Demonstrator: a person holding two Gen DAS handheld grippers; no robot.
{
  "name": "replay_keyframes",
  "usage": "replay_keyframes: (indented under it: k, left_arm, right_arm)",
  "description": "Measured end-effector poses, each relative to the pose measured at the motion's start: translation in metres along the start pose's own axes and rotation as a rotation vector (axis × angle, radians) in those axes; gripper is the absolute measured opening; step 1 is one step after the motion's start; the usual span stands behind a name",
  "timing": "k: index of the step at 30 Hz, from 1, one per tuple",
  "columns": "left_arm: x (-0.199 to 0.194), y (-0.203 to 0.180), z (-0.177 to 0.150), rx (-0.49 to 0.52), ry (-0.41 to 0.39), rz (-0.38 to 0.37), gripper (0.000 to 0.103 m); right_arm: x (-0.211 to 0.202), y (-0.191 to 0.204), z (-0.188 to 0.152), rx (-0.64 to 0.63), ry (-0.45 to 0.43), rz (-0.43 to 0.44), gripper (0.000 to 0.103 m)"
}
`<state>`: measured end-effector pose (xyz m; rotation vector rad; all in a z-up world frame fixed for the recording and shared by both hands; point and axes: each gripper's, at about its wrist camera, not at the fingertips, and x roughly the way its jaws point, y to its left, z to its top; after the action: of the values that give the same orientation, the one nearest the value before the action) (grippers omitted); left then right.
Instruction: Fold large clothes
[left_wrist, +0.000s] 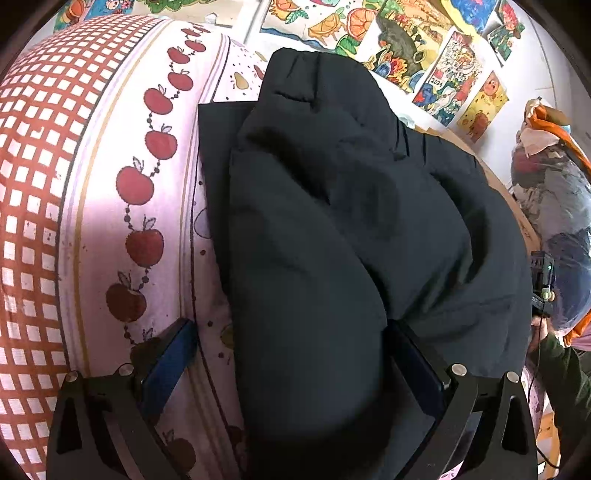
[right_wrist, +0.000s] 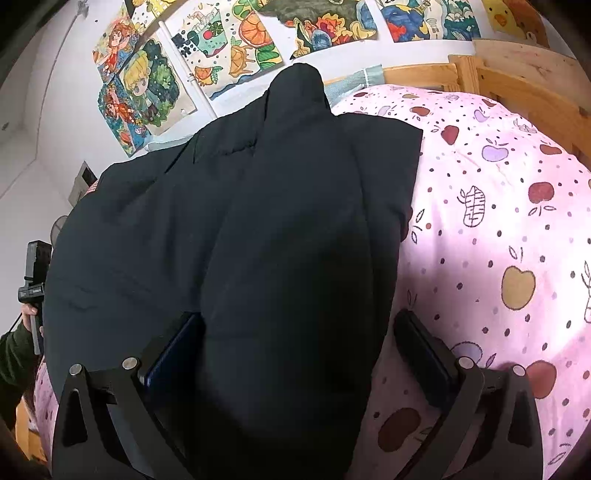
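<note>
Pink bedding (right_wrist: 498, 229) covers the bed, soft and puffy, printed with little apples, dots and leaves; in the left wrist view the same bedding has a row of red apples (left_wrist: 147, 206) and a red and white check band (left_wrist: 33, 184) on the left side; bright drawings (right_wrist: 207, 59) are stuck on the white wall at the far end; a wooden bed frame (right_wrist: 517, 85) shows at the far right in the right wrist view.

A big black coat (left_wrist: 332, 229) lies on the bed, in the middle of both views; it is thick and padded, with soft round bumps and deep folds; one long puffy part, maybe a sleeve, runs from far to near in each view and lies between the fingers.

The left gripper (left_wrist: 291, 354) is wide open; the puffy part sits between its two fingers and touches the right one, but the jaws do not pinch it.

The right gripper (right_wrist: 299, 347) is wide open too; the black cloth rests against its left finger, and the right finger stands apart over the pink bedding.

At the far right of the left wrist view a pile of bags (left_wrist: 550, 206) in orange and clear plastic stands beside the bed; near the left edge of the right wrist view a hand (right_wrist: 31, 317) in a dark green sleeve holds the other gripper's handle.
</note>
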<state>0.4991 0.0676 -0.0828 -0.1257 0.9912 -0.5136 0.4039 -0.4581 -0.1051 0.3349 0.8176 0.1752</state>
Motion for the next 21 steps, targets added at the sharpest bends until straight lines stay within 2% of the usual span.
replay_keyframes:
  k: [7, 15, 18, 20, 21]
  left_arm:
    - [0.013, -0.017, 0.010, -0.002, 0.003, 0.023, 0.103]
    - [0.016, -0.018, 0.011, -0.002, 0.007, 0.023, 0.103]
    - [0.014, -0.013, 0.009, -0.006, 0.004, -0.003, 0.103]
    - [0.013, -0.012, 0.008, -0.004, 0.005, -0.047, 0.103]
    - [0.014, -0.013, 0.007, -0.006, 0.013, -0.070, 0.099]
  right_arm:
    - [0.000, 0.003, -0.003, -0.017, -0.006, -0.021, 0.102]
    - [-0.002, 0.003, -0.004, -0.017, -0.003, -0.014, 0.102]
    - [-0.005, -0.001, -0.003, -0.001, 0.009, 0.016, 0.102]
    - [-0.005, -0.002, -0.002, 0.017, 0.040, 0.055, 0.102]
    - [-0.005, -0.003, -0.003, 0.024, 0.054, 0.080, 0.102]
